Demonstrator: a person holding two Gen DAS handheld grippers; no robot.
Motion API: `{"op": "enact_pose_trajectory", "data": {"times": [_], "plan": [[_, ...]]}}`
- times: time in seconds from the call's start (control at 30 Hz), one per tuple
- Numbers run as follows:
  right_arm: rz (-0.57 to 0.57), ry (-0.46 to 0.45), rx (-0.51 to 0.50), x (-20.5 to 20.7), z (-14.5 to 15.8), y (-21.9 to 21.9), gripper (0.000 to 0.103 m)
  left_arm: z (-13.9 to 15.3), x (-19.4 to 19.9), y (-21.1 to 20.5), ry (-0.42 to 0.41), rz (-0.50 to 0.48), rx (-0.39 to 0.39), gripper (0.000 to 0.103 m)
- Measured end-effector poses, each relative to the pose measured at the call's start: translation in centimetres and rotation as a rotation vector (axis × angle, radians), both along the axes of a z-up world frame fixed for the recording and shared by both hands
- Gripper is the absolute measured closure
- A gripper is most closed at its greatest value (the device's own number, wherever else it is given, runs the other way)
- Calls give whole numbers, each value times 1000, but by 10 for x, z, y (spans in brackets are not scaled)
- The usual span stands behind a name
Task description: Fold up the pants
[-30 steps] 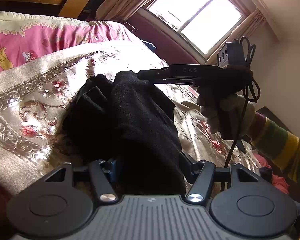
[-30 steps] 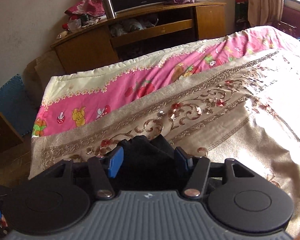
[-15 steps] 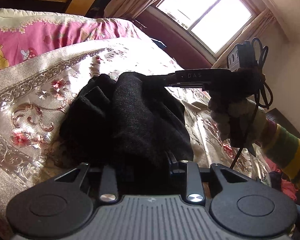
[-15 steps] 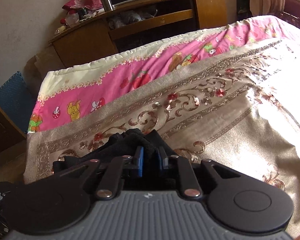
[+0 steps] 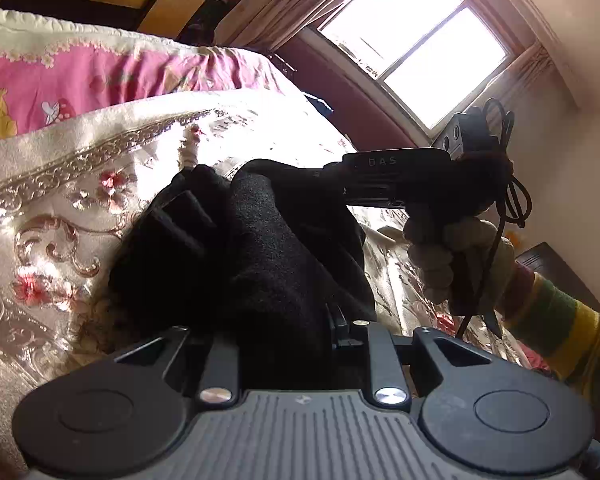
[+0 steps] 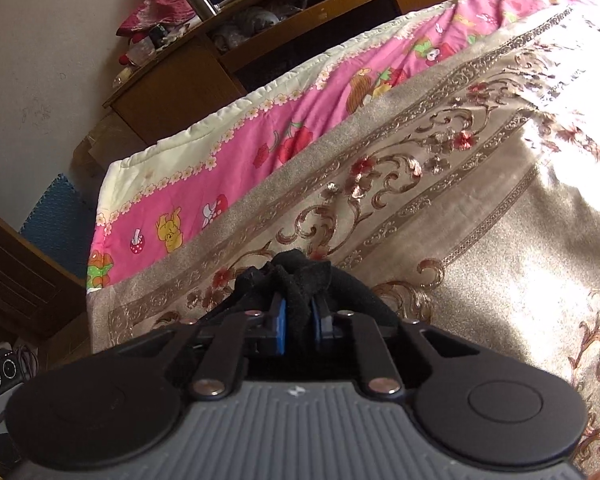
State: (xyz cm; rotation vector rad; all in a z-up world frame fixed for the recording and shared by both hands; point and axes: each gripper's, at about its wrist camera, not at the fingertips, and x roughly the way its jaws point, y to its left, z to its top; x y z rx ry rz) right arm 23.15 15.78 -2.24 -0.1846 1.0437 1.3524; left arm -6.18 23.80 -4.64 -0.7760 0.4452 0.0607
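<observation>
Both grippers' jaws just closing since the earlier frames, right gripper (image 6: 299, 322) with blue pads (image 6: 281, 326) now pinching a bunch of the black pants (image 5: 244, 256), left gripper (image 5: 288, 344) clamped narrow on their near edge, pants heaped on the floral gold bedspread (image 6: 480, 208), gloved hand (image 5: 456, 256) gripping the right tool

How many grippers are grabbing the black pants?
2. The left gripper is clamped on the near end of the black pants. The right gripper pinches a bunch of them at the far end, reaching in from the right in the left wrist view.
</observation>
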Motion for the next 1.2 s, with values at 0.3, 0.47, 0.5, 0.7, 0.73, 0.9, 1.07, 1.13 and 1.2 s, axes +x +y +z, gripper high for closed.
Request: {"op": "enact_pose_trajectory", "data": {"times": [0.3,0.47,0.5,0.7,0.73,0.9,1.07,1.13,1.2], "plan": [[-40,-68,71,-8,-6,39,91,-5,-9,29,-6,111,80,68],[-111,-64,52,-3,-79,50,84,-42,-7,41,35,152,48,67],[-132,-40,57,0,-78,49,82,-42,-8,42,33,151,39,67],[-214,15,186,18,-33,19,64,-17,-19,41,64,110,95,61],[-242,5,219,22,-23,10,64,-13,-20,43,73,116,100,61],[-303,-83,259,21,14,-48,64,0,-25,46,104,121,140,59],[-349,-83,148,-4,-3,-98,63,8,-51,42,167,162,178,59],[-395,-40,119,-5,-20,-112,62,24,-61,38,166,193,237,59],[-459,64,100,0,-42,-122,62,42,-57,23,143,140,319,58]]}}
